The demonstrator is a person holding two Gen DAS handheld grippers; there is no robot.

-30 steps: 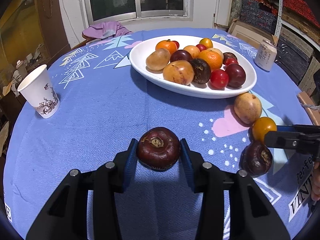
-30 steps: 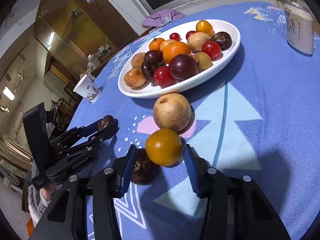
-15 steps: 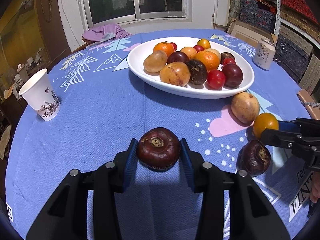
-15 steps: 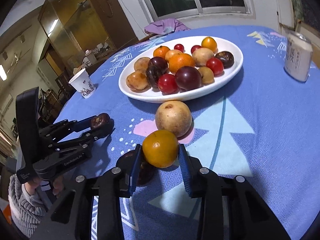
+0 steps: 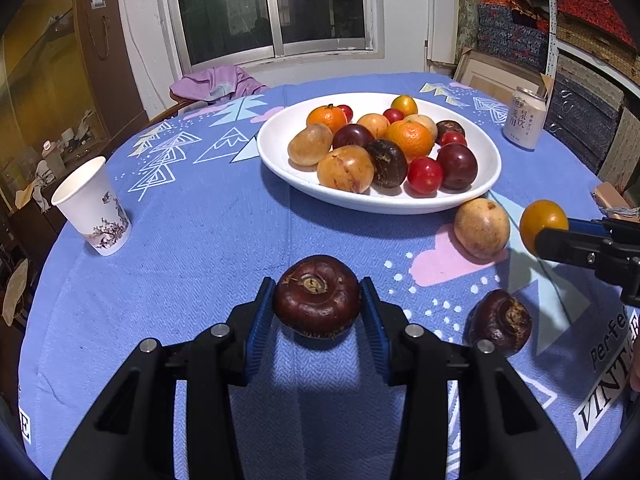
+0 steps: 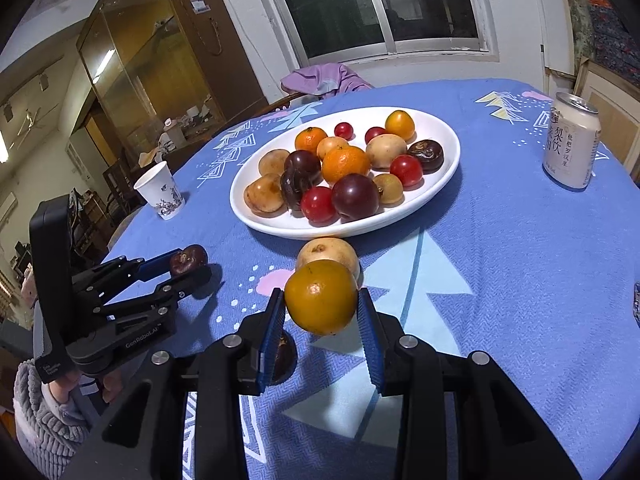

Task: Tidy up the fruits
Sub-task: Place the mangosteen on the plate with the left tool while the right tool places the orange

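My left gripper (image 5: 317,312) is shut on a dark brown water chestnut (image 5: 316,295), held just above the blue tablecloth. My right gripper (image 6: 322,312) is shut on an orange fruit (image 6: 321,297), lifted off the cloth; it also shows in the left wrist view (image 5: 542,222). A white oval plate (image 5: 280,152) holding several mixed fruits stands beyond both. A tan round fruit (image 5: 482,227) lies in front of the plate. A second water chestnut (image 5: 500,322) lies on the cloth, partly hidden behind my right finger (image 6: 282,356).
A paper cup (image 5: 94,208) stands at the left. A drink can (image 5: 524,122) stands at the far right of the plate. A purple cloth (image 5: 216,84) lies on a chair behind the table. Shelves and boxes stand at the right.
My right gripper closed on the orange fruit and lifted it off the cloth. My left gripper kept its hold on the water chestnut and rose a little.
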